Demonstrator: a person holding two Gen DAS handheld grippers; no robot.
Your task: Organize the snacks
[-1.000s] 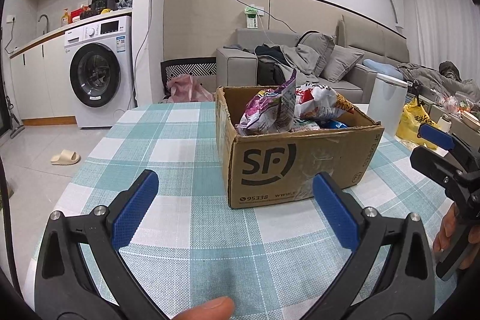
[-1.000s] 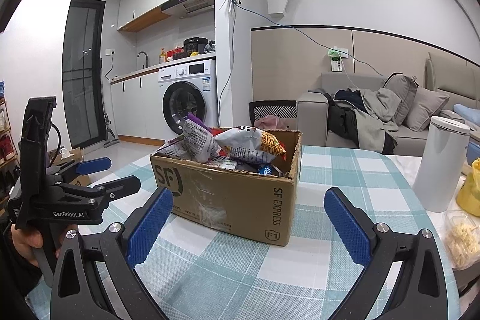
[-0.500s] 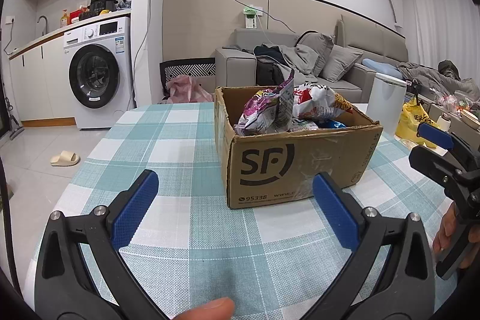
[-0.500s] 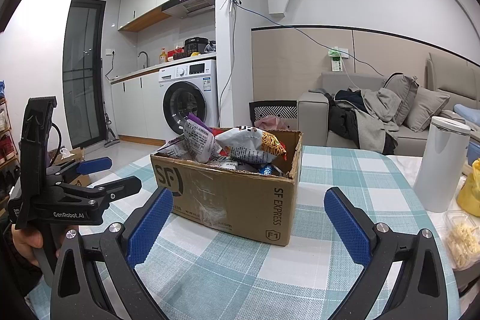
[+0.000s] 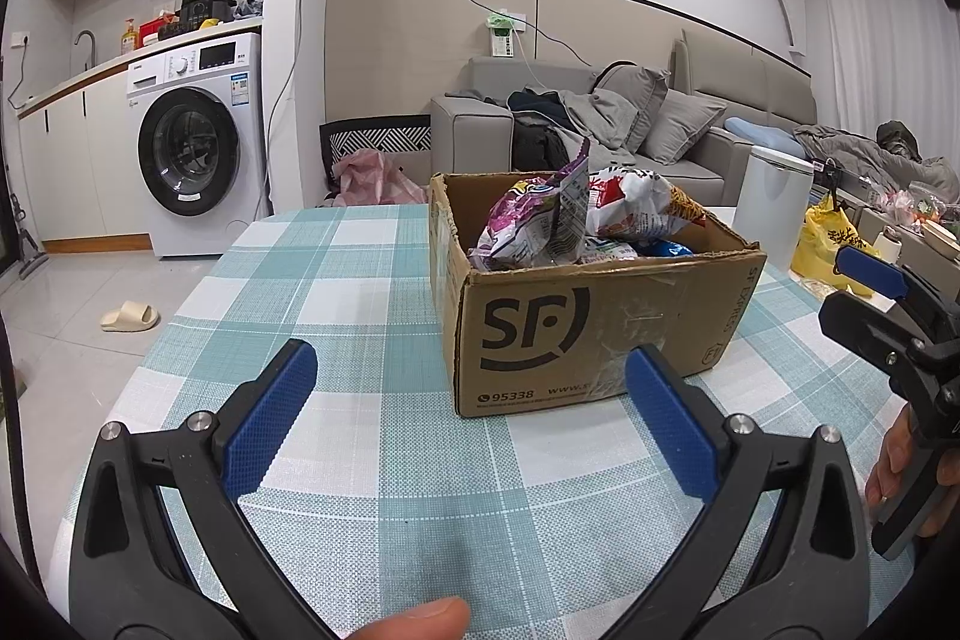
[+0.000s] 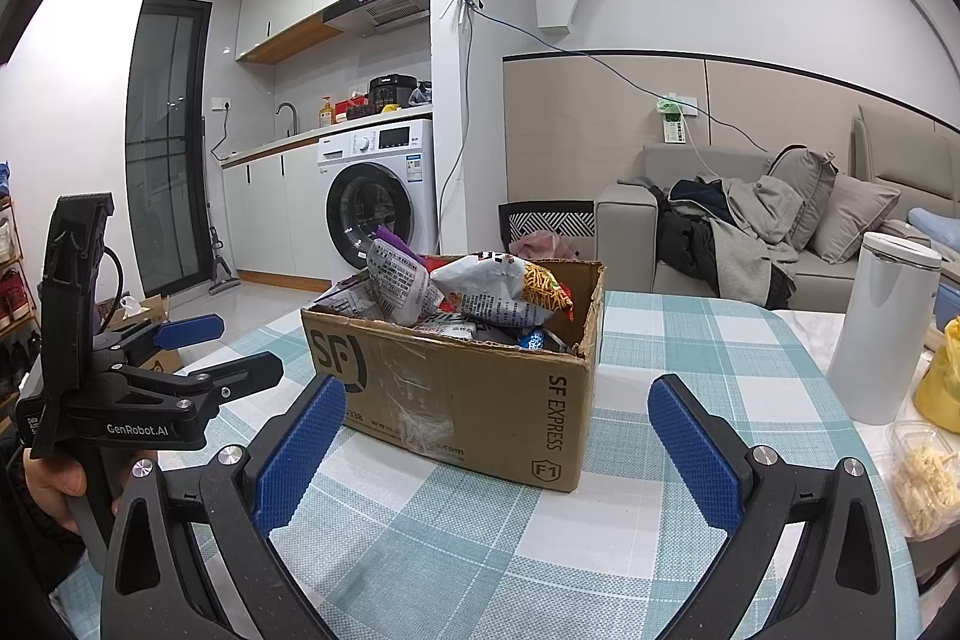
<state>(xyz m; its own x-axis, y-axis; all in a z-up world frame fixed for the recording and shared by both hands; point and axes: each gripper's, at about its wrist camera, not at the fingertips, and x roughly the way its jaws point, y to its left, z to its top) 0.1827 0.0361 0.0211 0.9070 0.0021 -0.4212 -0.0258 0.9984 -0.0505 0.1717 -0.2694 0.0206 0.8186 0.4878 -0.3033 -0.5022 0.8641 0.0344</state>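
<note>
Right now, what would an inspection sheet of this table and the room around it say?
Surface: table under a teal and white checked cloth.
Job's things: cardboard box, open, holding snack bags piled above its rim.
Clutter: white canister, yellow bag, clear tub of food at the table's right side.
Grippers: left gripper and right gripper both open, empty, short of the box.
Cables: blue wire running along the wall.
Surroundings: washing machine, sofa with clothes, slipper on the floor.
</note>
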